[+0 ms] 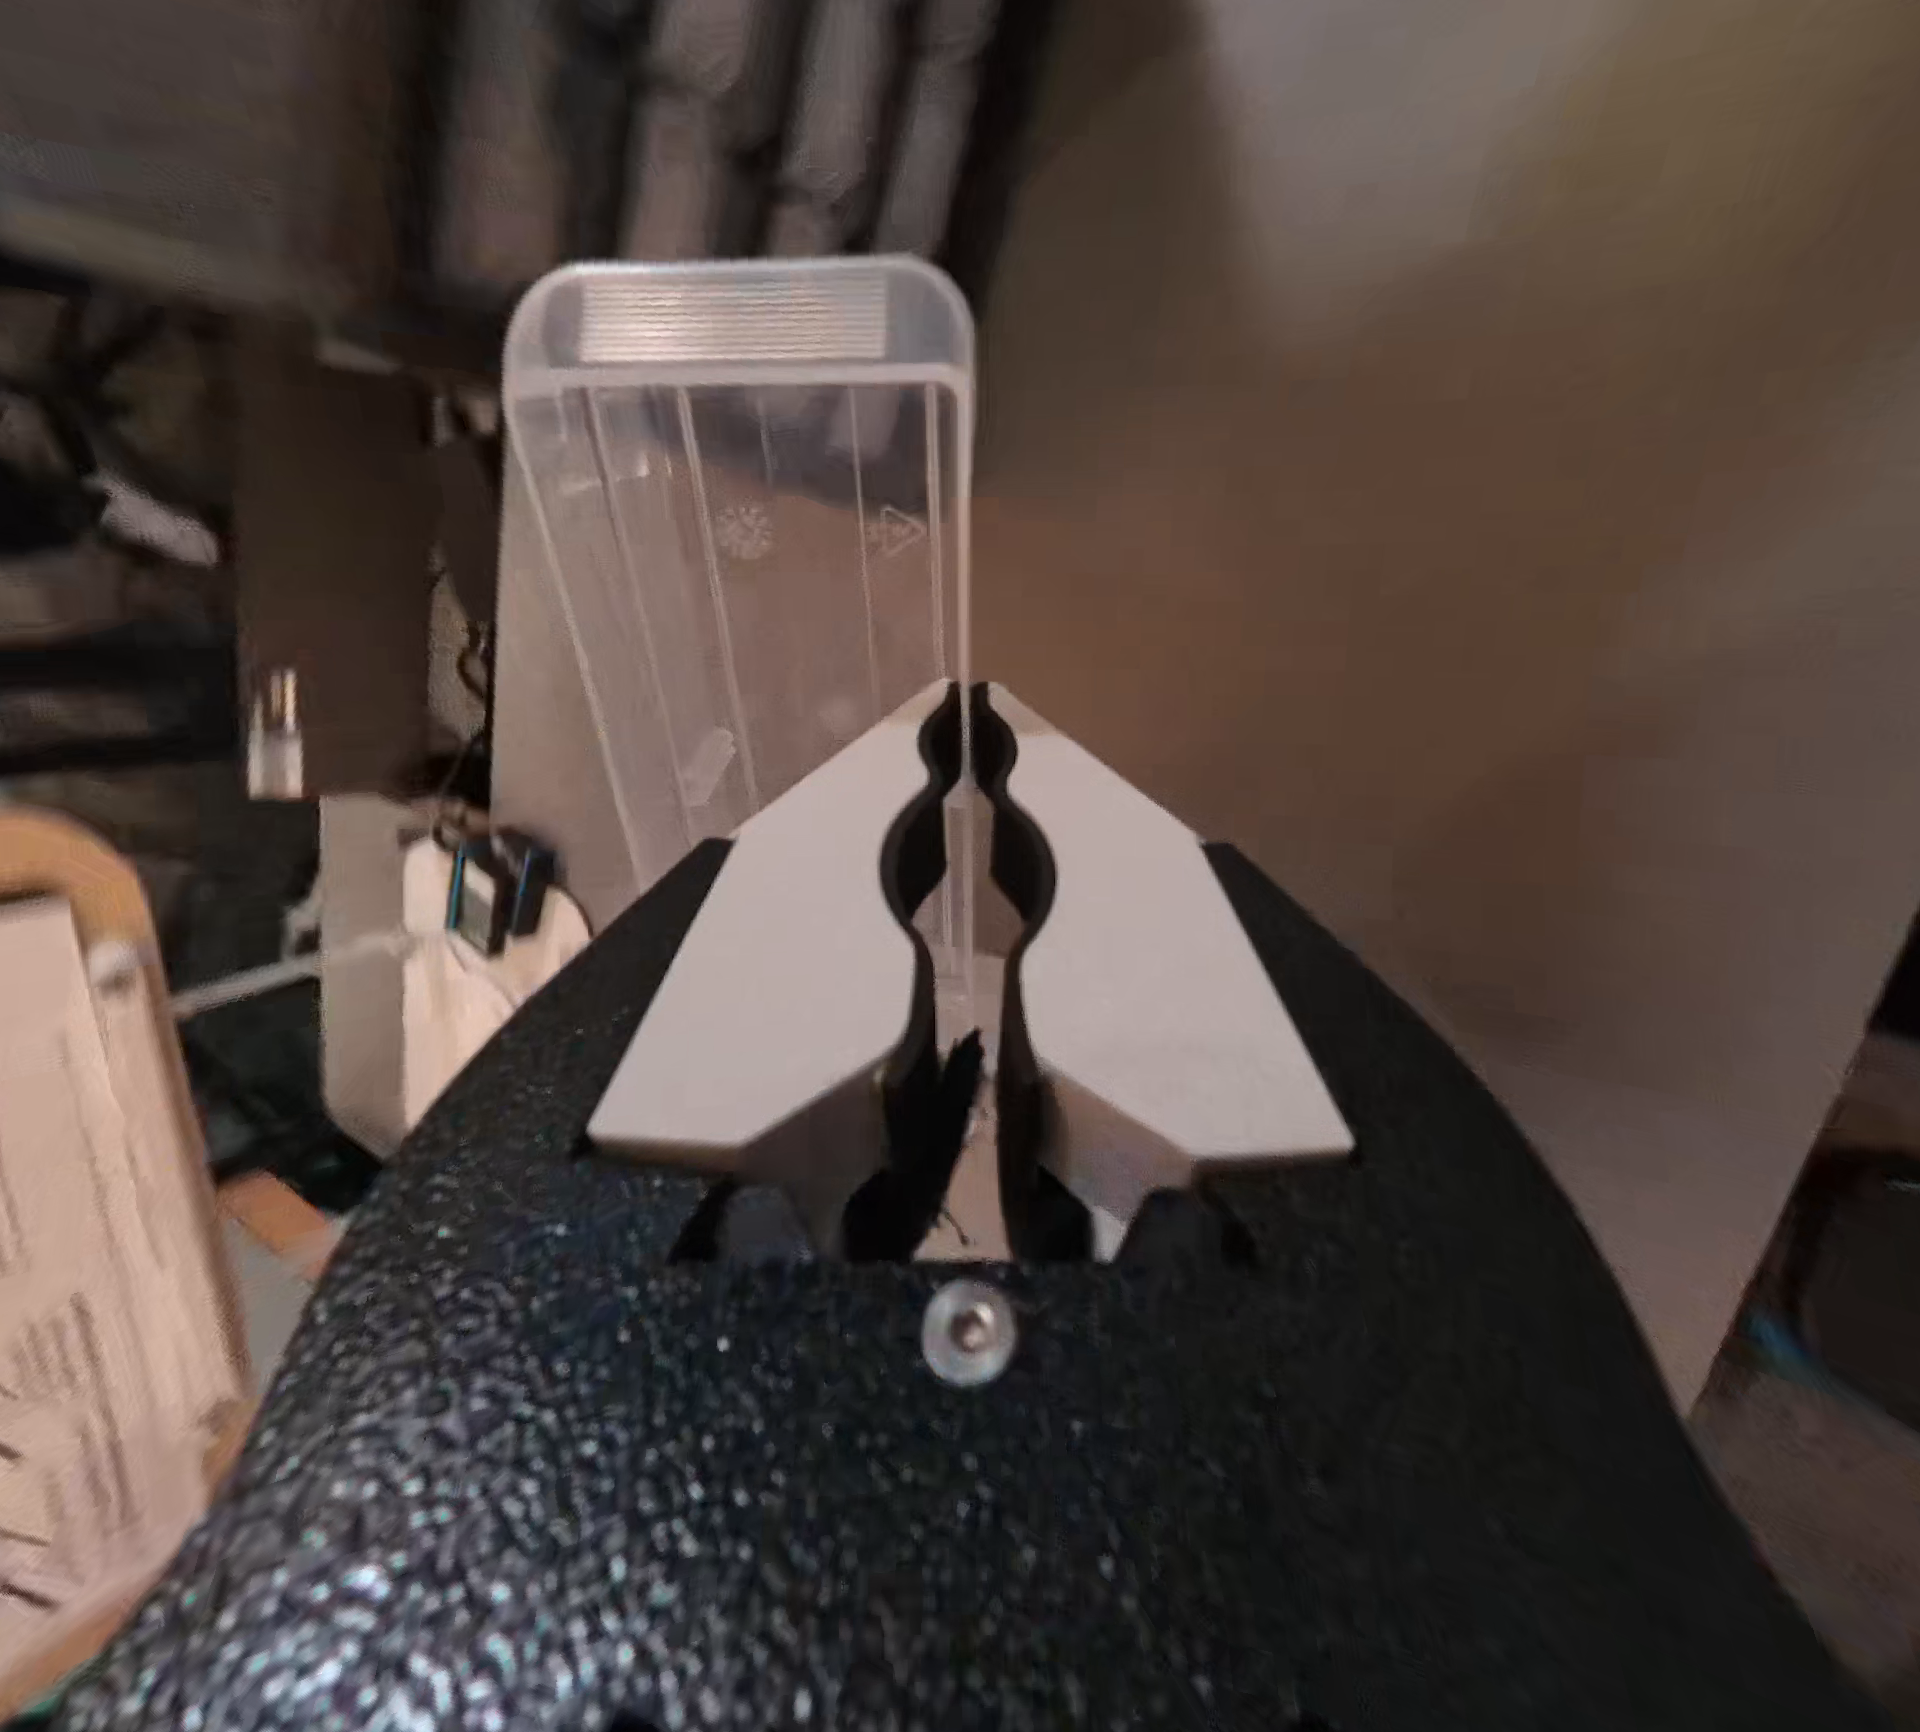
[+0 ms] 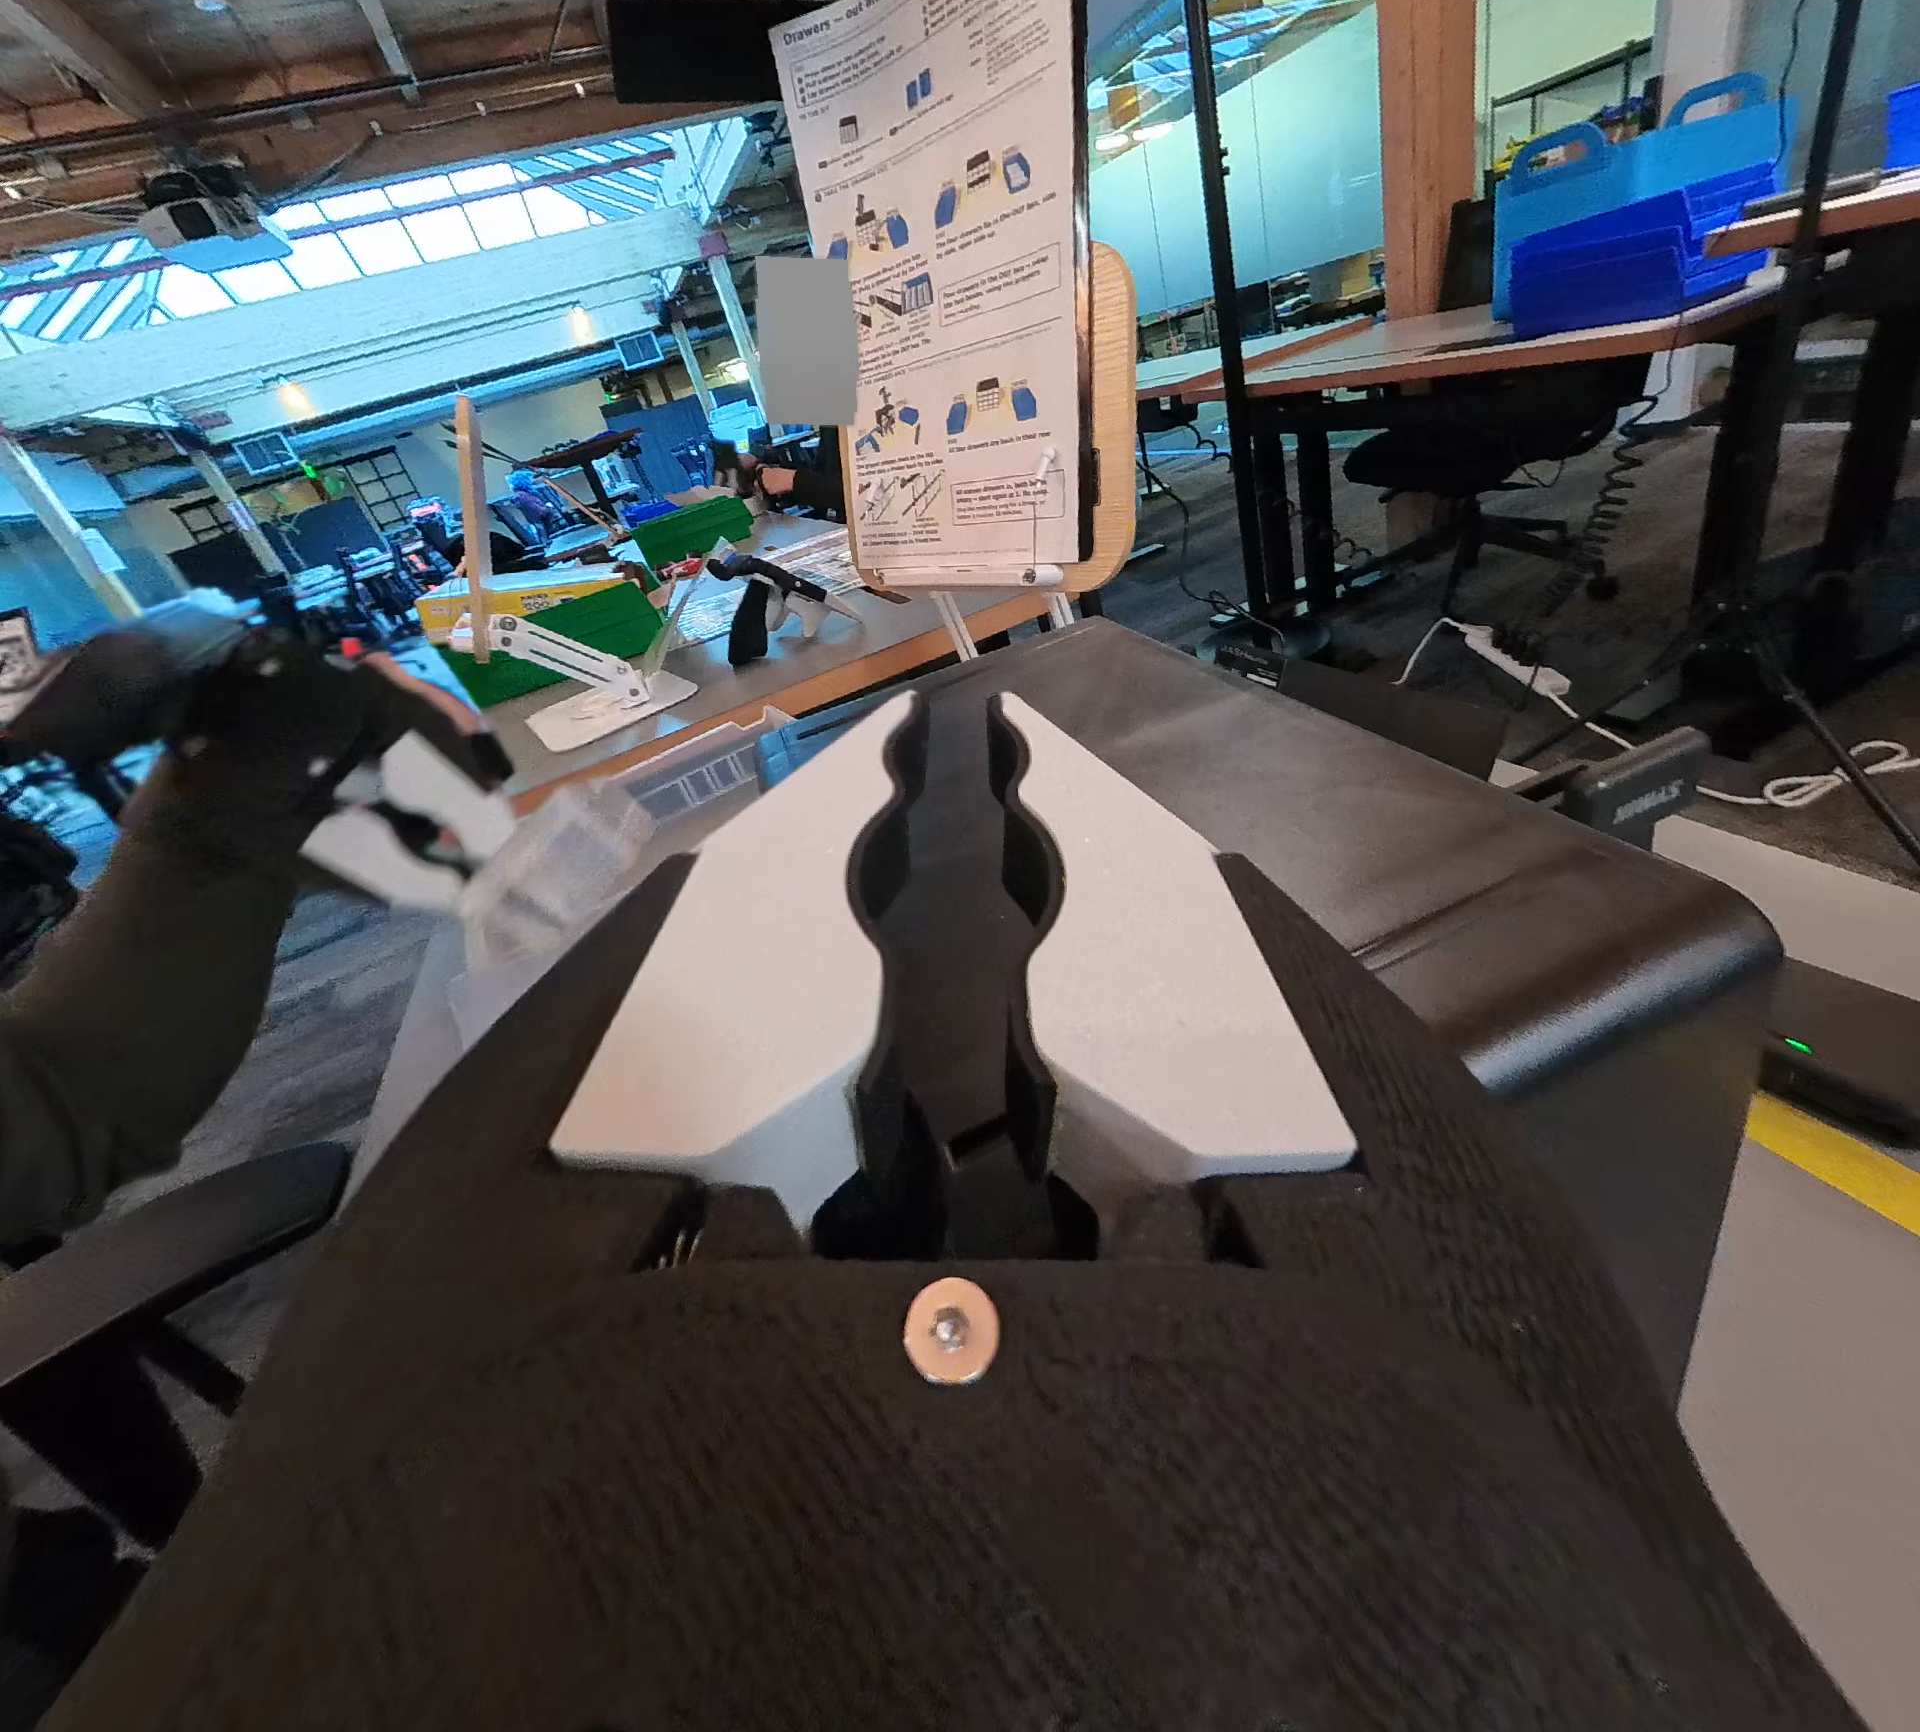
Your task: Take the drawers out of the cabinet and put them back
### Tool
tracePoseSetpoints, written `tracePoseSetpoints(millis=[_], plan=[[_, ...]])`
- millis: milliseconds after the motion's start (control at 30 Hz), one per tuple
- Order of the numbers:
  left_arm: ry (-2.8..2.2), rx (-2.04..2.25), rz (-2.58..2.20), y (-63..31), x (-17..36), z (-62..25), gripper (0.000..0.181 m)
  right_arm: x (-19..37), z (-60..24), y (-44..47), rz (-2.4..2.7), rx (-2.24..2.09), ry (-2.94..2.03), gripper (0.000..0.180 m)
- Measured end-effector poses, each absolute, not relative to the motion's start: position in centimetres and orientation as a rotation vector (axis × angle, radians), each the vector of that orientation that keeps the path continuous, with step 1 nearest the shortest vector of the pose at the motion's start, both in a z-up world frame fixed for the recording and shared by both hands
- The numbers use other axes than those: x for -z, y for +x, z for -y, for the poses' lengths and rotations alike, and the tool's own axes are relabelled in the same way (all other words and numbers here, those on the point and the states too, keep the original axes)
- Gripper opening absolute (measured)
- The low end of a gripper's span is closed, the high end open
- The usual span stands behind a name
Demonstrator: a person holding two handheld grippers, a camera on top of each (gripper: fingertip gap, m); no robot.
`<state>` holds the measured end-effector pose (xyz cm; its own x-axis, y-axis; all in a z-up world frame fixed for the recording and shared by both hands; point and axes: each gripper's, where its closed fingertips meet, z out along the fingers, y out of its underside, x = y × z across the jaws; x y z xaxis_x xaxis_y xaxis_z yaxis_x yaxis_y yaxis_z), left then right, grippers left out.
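Drawer (image 1: 727, 529), clear plastic, held off the worktop by left gripper (image 1: 964, 695); jaws pinching one thin side wall edge-on, body projecting forward and left of the jaws, likely so the hollow stays unobstructed for carrying; surroundings blurred. Right gripper (image 2: 956, 706) sits over the black cabinet (image 2: 1351, 809) top, jaws slightly parted with nothing between them, apparently bracing it. Seen from the right wrist, drawer hangs left of cabinet, apart from it.

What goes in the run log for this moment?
left gripper: shut on clear drawer, held in air | right gripper: open, empty, over black cabinet top
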<state>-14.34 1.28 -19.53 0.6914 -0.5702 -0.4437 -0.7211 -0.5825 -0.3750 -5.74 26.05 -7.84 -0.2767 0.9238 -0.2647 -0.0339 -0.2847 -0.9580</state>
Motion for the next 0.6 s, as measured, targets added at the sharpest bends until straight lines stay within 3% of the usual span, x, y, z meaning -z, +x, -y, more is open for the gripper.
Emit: tracePoseSetpoints(millis=[100, 267, 600], plan=[[-2.342, -0.423, -1.192, -9.5, 21.7, -3.2, 0.000, 8.0, -26.1, -5.9, 1.206, -1.632, -1.234, 0.009], [-2.224, -0.123, -1.526, -0.7, 27.5, -5.2, 0.000, 7.9, -26.1, -5.8, 1.203, -1.647, -1.234, 0.011], [-2.312, -0.088, -1.648, 1.6, 33.7, -6.3, 0.000, 8.0, -25.9, -5.8, 1.214, -1.634, -1.248, 0.015]])
